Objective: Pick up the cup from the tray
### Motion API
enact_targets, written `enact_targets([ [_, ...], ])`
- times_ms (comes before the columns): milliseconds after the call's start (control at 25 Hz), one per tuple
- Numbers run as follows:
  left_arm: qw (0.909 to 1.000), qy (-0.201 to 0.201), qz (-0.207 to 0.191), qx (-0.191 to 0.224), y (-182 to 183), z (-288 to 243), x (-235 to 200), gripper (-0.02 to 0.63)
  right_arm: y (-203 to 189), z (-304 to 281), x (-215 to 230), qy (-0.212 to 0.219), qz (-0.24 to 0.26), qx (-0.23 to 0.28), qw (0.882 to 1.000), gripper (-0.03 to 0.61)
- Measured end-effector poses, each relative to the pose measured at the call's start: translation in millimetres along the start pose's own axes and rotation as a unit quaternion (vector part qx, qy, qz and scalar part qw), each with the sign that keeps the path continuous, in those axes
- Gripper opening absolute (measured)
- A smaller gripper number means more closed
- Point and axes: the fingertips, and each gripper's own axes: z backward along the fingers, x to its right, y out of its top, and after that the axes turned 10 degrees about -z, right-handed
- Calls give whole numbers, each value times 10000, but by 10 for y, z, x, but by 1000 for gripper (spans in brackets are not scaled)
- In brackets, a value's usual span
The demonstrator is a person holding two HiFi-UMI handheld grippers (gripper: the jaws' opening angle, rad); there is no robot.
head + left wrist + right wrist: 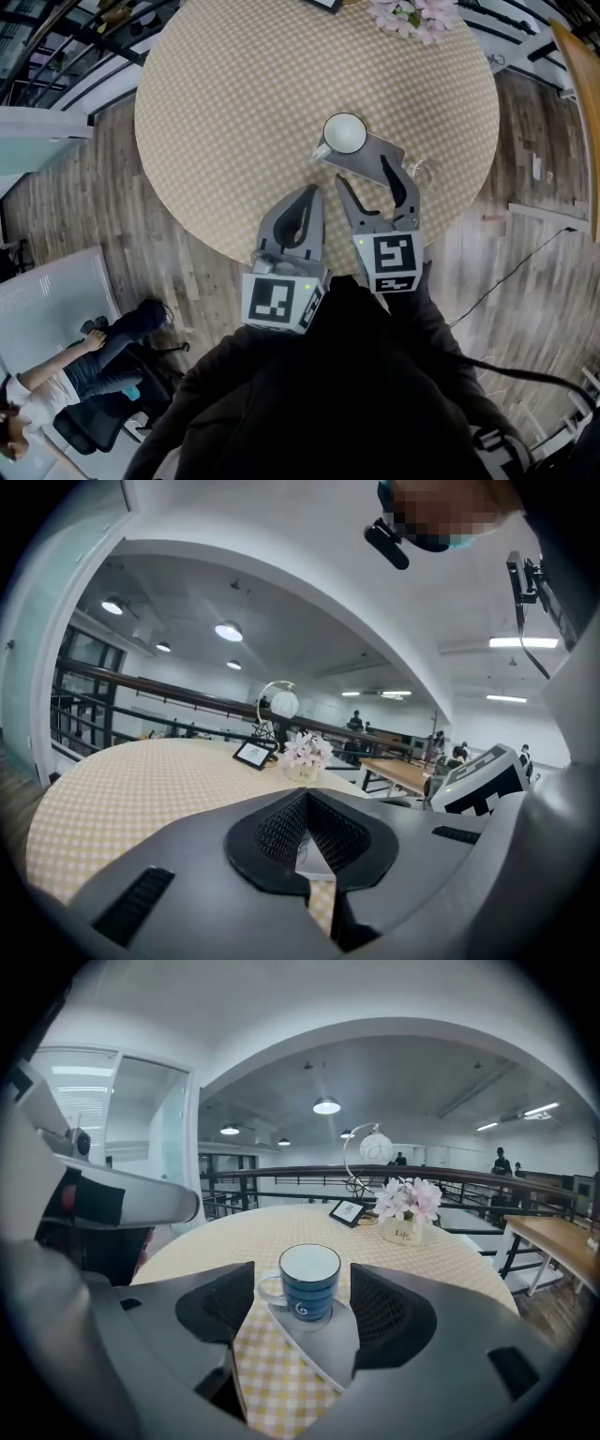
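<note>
Both grippers are out in front of the body, side by side, noses angled a little downward. The left gripper (307, 194) has its jaws pressed together to a point, and its own view (305, 794) shows the pads meeting with nothing between them. The right gripper (364, 176) reaches slightly further ahead, jaws spread wide (302, 1274), pads pressing on nothing. Each marker cube (281, 302) faces up towards the head. Dark sleeves (427, 342) run back from both grippers.
</note>
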Motion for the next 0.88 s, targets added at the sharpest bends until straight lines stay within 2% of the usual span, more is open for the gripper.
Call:
enact_targets([
  [280,9992,19,229,-341,-263,-241,-265,5,-169,-387,168,-275,97,-295,9991,308],
  [440,9982,40,325,-498,-391,-366,-394,5,-286,-609,161,-215,152,-494,9984,336],
  [880,9959,-25,424,-798,-589,-553,-606,5,-365,-927,191,-263,249,-554,9978,337],
])
